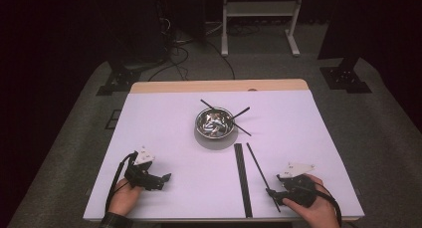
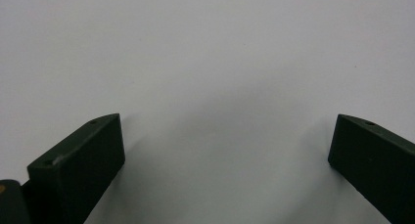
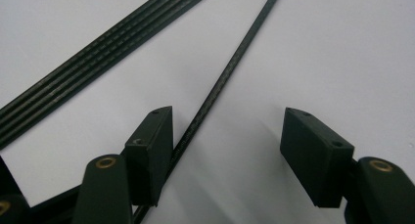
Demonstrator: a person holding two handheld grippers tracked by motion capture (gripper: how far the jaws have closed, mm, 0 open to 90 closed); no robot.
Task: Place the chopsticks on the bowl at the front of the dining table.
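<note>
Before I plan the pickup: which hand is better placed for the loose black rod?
Right. The right gripper already straddles the single black rod, jaws open; the left gripper sits over bare table.

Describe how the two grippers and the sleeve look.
Both grippers, left and right, are black, each topped by a pale three-cornered plate with small marks. Jaws are flat, blocky, with small holes; the right has brass rivets. A black cable loops off each. The sleeve looks dark, plaid.
</note>
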